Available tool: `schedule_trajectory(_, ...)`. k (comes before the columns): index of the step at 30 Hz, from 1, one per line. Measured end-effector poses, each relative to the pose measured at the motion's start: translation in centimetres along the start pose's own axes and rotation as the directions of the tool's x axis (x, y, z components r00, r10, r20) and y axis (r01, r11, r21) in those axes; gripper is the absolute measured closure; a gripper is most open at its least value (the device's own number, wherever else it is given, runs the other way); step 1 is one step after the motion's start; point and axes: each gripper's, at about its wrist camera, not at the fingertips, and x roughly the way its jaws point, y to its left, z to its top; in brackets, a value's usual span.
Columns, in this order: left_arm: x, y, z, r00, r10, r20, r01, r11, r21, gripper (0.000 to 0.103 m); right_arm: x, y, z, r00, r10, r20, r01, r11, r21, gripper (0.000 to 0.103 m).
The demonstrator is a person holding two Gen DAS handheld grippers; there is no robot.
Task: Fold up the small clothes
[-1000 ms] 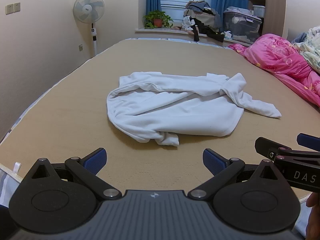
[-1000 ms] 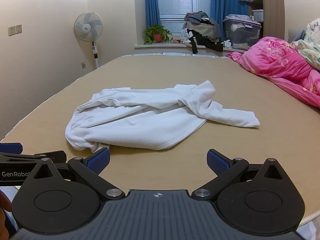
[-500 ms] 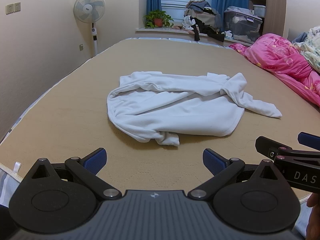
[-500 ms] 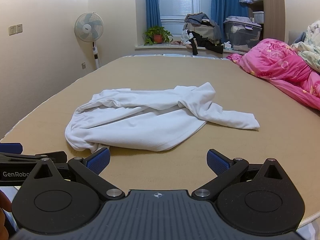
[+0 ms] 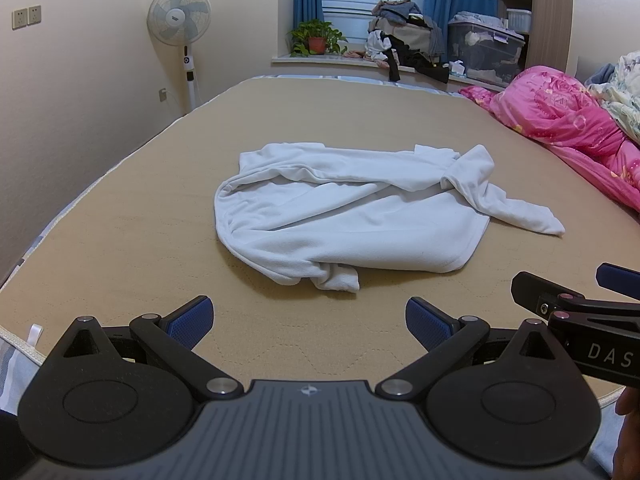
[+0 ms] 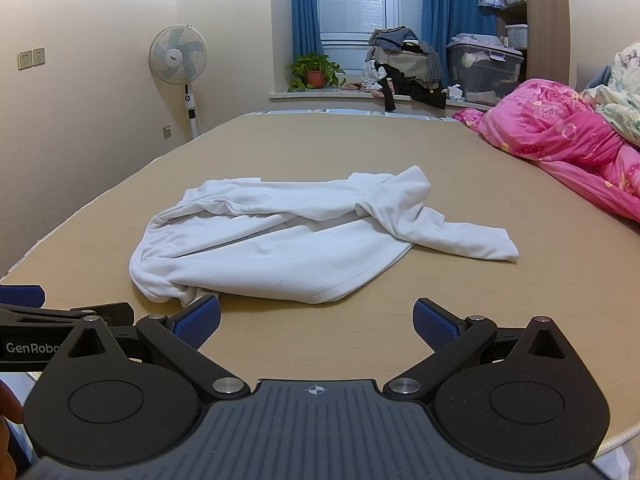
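Note:
A crumpled white long-sleeved top (image 5: 352, 216) lies on the tan bed (image 5: 120, 240), one sleeve trailing to the right. It also shows in the right wrist view (image 6: 288, 240). My left gripper (image 5: 308, 322) is open and empty, hovering over the bed's near edge, short of the garment. My right gripper (image 6: 316, 322) is open and empty beside it, its left pad close to the garment's near hem. Each gripper shows at the edge of the other's view: the right gripper on the right (image 5: 580, 308), the left gripper on the left (image 6: 52, 320).
A pink quilt (image 5: 568, 128) is heaped along the bed's right side. A standing fan (image 5: 180, 20) is by the left wall. The far windowsill holds a potted plant (image 5: 316, 38), a clothes pile (image 5: 404, 44) and a storage box (image 5: 484, 56).
The right gripper has dropped slightly lower and closer to the garment's near hem. The left gripper has barely moved. Both stay open; the garment has not moved.

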Motion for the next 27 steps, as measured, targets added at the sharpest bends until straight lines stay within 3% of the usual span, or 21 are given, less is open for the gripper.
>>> schedule_trajectory(6,0.5,0.0,-0.1,1.0,0.003,0.0,-0.003,1.0,0.002,0.001,0.2,0.1,0.2,1.0,0.005,0.001,-0.005,1.0,-0.002,0.004)
schedule_trajectory(9,0.3,0.1,-0.2,1.0,-0.002,0.021,0.002,1.0,-0.003,0.001,-0.1,0.1,0.2,1.0,0.014,-0.002,-0.014,1.0,-0.001,0.009)
schedule_trajectory(10,0.3,-0.1,-0.3,1.0,-0.003,0.019,0.003,1.0,-0.006,0.001,-0.2,0.0,0.2,1.0,0.014,-0.008,-0.014,1.0,0.001,0.018)
schedule_trajectory(12,-0.1,0.0,-0.3,0.999,-0.007,0.043,0.007,1.0,-0.006,0.011,0.5,0.0,-0.2,0.998,-0.006,-0.055,0.006,1.0,-0.012,0.034)
schedule_trajectory(14,-0.4,-0.1,-0.2,0.999,-0.006,0.053,0.004,1.0,0.022,0.048,0.6,-0.5,0.1,0.998,-0.004,-0.055,0.004,1.0,0.009,0.058)
schedule_trajectory(15,-0.5,0.0,-0.1,0.998,-0.008,0.055,0.007,0.999,0.032,0.056,0.7,-0.6,0.2,0.999,-0.005,-0.043,0.005,1.0,0.012,0.061)
schedule_trajectory(17,-0.6,0.3,-0.1,0.998,-0.006,0.063,0.003,0.999,0.045,0.081,1.2,-1.4,0.9,0.999,-0.015,-0.031,0.016,0.999,0.029,0.063)
schedule_trajectory(18,-0.6,0.7,-0.1,0.998,-0.011,0.058,0.008,0.999,0.039,0.081,1.6,-1.9,1.3,1.0,-0.013,-0.025,0.013,0.999,0.034,0.063)
schedule_trajectory(19,-0.6,1.1,0.0,0.999,-0.022,0.046,0.021,0.999,0.024,0.081,1.8,-2.0,1.4,0.999,-0.004,0.033,0.002,0.999,0.041,0.063)
schedule_trajectory(23,0.0,2.7,0.2,0.998,-0.064,-0.021,0.063,0.998,-0.027,0.081,4.6,-3.8,2.9,1.0,0.013,-0.003,-0.013,0.998,0.063,0.062)
schedule_trajectory(27,1.9,3.2,-0.7,0.998,-0.056,-0.027,0.057,0.998,0.016,0.081,8.3,-5.2,4.3,0.998,0.03,-0.047,-0.024,0.993,0.116,0.062)
